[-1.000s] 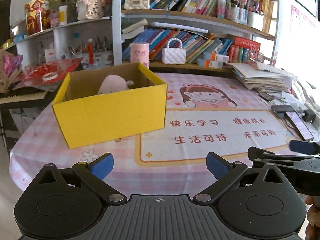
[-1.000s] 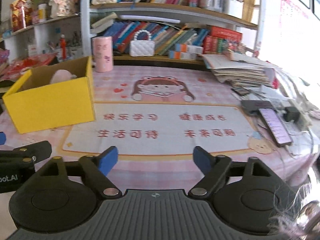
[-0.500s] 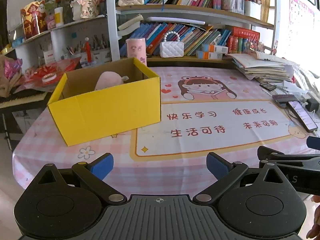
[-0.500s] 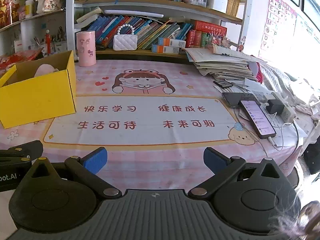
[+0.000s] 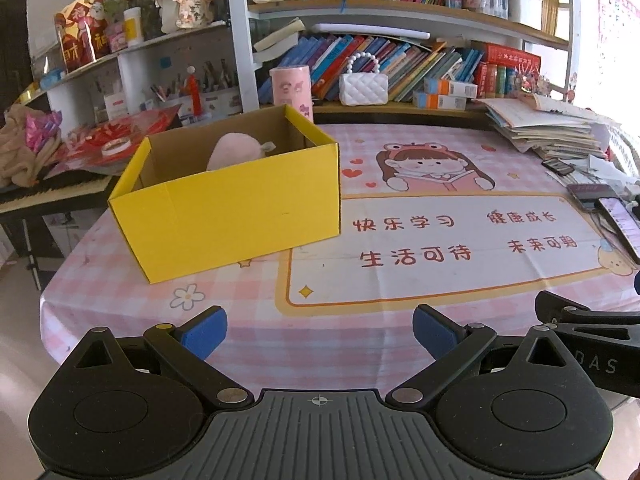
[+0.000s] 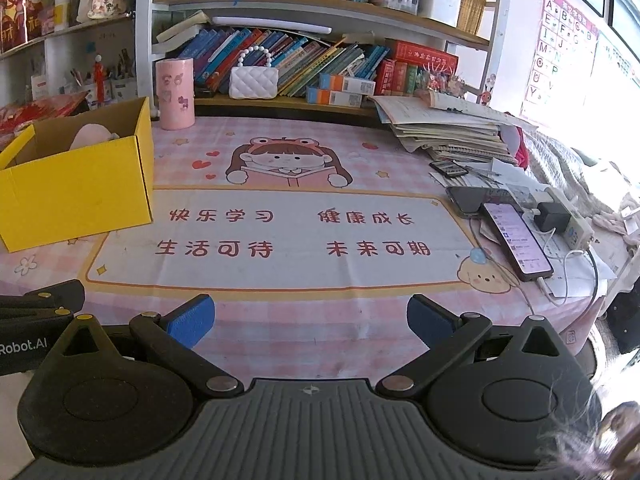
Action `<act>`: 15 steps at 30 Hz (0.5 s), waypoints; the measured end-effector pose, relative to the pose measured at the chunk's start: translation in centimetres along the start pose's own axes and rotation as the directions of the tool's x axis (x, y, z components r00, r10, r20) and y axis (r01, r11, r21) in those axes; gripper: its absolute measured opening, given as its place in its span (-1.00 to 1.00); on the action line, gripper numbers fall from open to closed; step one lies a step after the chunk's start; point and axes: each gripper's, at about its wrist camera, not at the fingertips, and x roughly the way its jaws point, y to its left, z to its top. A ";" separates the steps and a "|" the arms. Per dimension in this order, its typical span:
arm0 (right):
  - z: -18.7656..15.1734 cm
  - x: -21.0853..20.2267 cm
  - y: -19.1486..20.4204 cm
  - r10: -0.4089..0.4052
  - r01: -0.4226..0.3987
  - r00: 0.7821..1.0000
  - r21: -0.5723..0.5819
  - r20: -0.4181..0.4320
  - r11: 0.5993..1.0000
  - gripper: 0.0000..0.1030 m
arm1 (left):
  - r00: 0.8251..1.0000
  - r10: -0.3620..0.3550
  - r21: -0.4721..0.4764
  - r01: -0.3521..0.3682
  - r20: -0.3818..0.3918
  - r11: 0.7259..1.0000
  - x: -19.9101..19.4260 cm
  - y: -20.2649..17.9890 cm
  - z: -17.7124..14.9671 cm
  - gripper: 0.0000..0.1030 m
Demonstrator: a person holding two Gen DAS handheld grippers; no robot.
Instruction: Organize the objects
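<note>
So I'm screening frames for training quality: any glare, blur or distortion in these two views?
Left wrist view: sharp, straight shelf posts bow from fisheye, blown-out window glare at right edge; yellow cardboard box evenly lit. Right wrist view: sharp, wall beside the alphabet poster washed out, lit phone screen readable.

Bright daylight from the right, blown out to white along that edge. Soft shadows under the yellow box. Sharp centre; strong fisheye bending of the bookshelves, dark vignetted corners.
</note>
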 end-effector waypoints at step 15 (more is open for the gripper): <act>-0.1 0.1 -0.3 -0.018 0.018 1.000 0.017 -0.011 1.000 1.00 | 1.000 0.021 -0.012 -0.021 -0.009 1.000 -0.1 -0.6 0.0 0.95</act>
